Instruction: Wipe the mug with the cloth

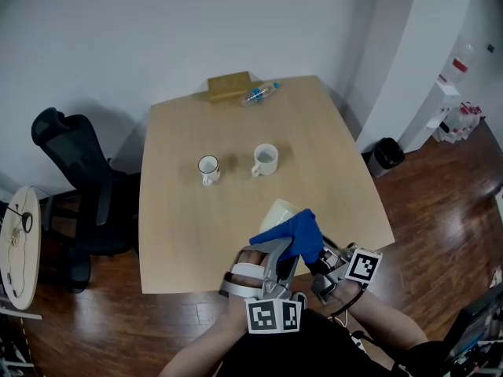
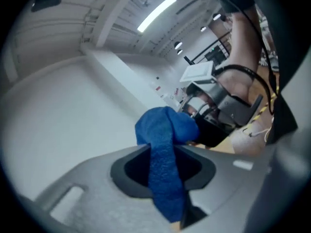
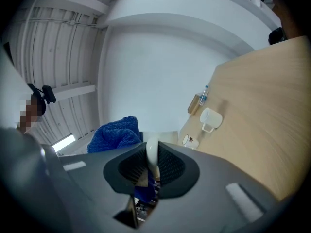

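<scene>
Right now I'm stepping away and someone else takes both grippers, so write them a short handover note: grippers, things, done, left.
Left gripper: shut on the blue cloth.
Right gripper: shut on the pale mug, by rim or handle, I can't tell which. The mug is held over the near part of the table.
The cloth is bunched against that mug.
A marked mug and a plain mug stand mid-table, clear of both grippers.
Done: cloth and mug picked up and brought together.
Left: the wiping; how much is already done the pictures don't show.
</scene>
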`<action>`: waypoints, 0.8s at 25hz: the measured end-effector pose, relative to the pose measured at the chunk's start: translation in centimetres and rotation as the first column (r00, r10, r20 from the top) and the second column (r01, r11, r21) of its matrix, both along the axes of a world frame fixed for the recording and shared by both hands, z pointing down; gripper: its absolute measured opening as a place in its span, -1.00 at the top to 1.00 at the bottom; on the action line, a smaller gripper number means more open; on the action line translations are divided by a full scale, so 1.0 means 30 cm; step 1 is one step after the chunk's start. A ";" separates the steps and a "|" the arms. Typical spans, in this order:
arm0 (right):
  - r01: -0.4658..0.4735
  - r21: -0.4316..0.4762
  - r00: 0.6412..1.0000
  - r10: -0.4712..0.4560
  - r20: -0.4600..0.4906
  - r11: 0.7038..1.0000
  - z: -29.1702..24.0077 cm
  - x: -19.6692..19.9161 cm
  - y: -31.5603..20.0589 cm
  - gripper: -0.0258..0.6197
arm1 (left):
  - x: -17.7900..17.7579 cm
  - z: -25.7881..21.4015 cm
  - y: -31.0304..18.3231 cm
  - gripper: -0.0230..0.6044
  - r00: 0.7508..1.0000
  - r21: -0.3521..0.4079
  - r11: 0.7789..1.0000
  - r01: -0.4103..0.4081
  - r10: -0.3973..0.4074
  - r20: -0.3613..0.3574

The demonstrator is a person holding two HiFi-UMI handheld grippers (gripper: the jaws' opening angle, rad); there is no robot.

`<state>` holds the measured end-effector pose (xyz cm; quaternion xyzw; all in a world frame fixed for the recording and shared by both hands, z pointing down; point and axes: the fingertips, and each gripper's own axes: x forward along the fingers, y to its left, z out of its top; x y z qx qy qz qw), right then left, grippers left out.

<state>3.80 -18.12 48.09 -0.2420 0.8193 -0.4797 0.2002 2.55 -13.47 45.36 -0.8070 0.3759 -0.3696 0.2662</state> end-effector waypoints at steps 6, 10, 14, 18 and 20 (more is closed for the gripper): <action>-0.005 0.018 1.000 0.005 -0.023 1.000 -0.001 0.024 0.018 0.76 | -0.002 -0.014 0.009 0.55 0.997 -0.013 1.000 0.004 -0.005 -0.077; 0.008 0.046 1.000 -0.007 -0.022 0.999 -0.040 0.030 0.041 0.76 | -0.055 -0.069 0.000 0.56 0.951 -0.160 0.987 -0.001 -0.048 -0.304; 0.047 0.091 0.998 -0.044 -0.034 0.995 -0.079 0.048 0.072 0.75 | -0.098 -0.127 0.018 0.56 0.829 -0.340 0.922 -0.184 -0.040 -0.557; 0.098 0.123 0.995 -0.098 -0.007 0.987 -0.122 0.066 0.123 0.75 | -0.170 -0.188 0.033 0.56 0.686 -0.441 0.827 -0.348 -0.096 -0.721; 0.125 0.135 0.991 -0.130 0.028 0.983 -0.152 0.073 0.152 0.75 | -0.223 -0.200 0.024 0.56 0.622 -0.462 0.792 -0.399 -0.137 -0.771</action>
